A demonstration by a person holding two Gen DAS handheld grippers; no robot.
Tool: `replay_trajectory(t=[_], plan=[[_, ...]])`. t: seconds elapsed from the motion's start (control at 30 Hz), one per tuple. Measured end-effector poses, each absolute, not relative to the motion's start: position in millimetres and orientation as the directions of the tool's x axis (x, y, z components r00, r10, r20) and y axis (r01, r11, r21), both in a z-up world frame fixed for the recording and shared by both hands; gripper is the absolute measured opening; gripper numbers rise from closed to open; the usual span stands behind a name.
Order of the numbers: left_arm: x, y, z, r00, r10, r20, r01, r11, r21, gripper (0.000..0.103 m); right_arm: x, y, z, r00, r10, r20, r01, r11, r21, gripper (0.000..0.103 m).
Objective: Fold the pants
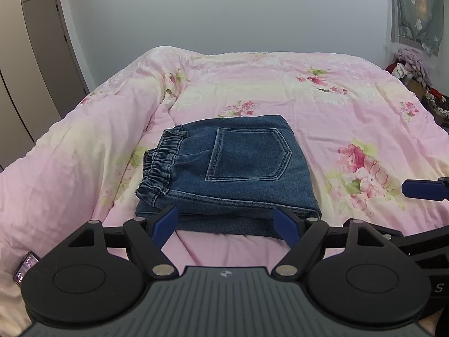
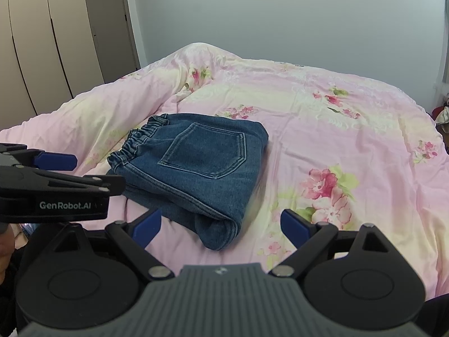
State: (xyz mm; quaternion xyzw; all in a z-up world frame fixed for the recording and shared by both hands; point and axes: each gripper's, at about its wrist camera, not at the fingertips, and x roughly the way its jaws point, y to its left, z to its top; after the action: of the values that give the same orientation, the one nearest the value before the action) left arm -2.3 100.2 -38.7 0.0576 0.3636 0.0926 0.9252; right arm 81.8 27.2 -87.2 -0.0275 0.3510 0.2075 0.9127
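Note:
A pair of blue denim pants (image 1: 230,168) lies folded into a compact stack on the pink floral bed cover, back pocket up, elastic waistband to the left. It also shows in the right wrist view (image 2: 193,165). My left gripper (image 1: 228,224) is open and empty, just short of the stack's near edge. My right gripper (image 2: 221,227) is open and empty, its fingers either side of the stack's near right corner, not touching it. The right gripper's blue finger (image 1: 421,188) shows at the right edge of the left wrist view; the left gripper (image 2: 56,179) shows at the left of the right wrist view.
The pink floral bed cover (image 1: 336,98) spreads across the whole bed. A phone (image 1: 25,266) lies at the near left. Wardrobe doors (image 2: 42,42) stand at the left. A heap of clothes (image 1: 409,67) sits beyond the bed's far right under a curtain.

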Motion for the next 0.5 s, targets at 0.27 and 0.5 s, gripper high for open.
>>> replay_trajectory(t=[0.27,0.5], plan=[[-2.7,100.5,-36.3,0.724,0.208,-0.658,-0.135,0.978,0.161,0.091,82.1,27.0,-86.6,0.671,0.359,-0.649,-0.399,0.912,0.092,0.089],[-2.6,101.4,-34.9,0.722,0.214,-0.658,-0.137,0.976,0.168,0.091,81.7,25.3,-85.3,0.674,0.36,-0.645,-0.399,0.912,0.093,0.089]])
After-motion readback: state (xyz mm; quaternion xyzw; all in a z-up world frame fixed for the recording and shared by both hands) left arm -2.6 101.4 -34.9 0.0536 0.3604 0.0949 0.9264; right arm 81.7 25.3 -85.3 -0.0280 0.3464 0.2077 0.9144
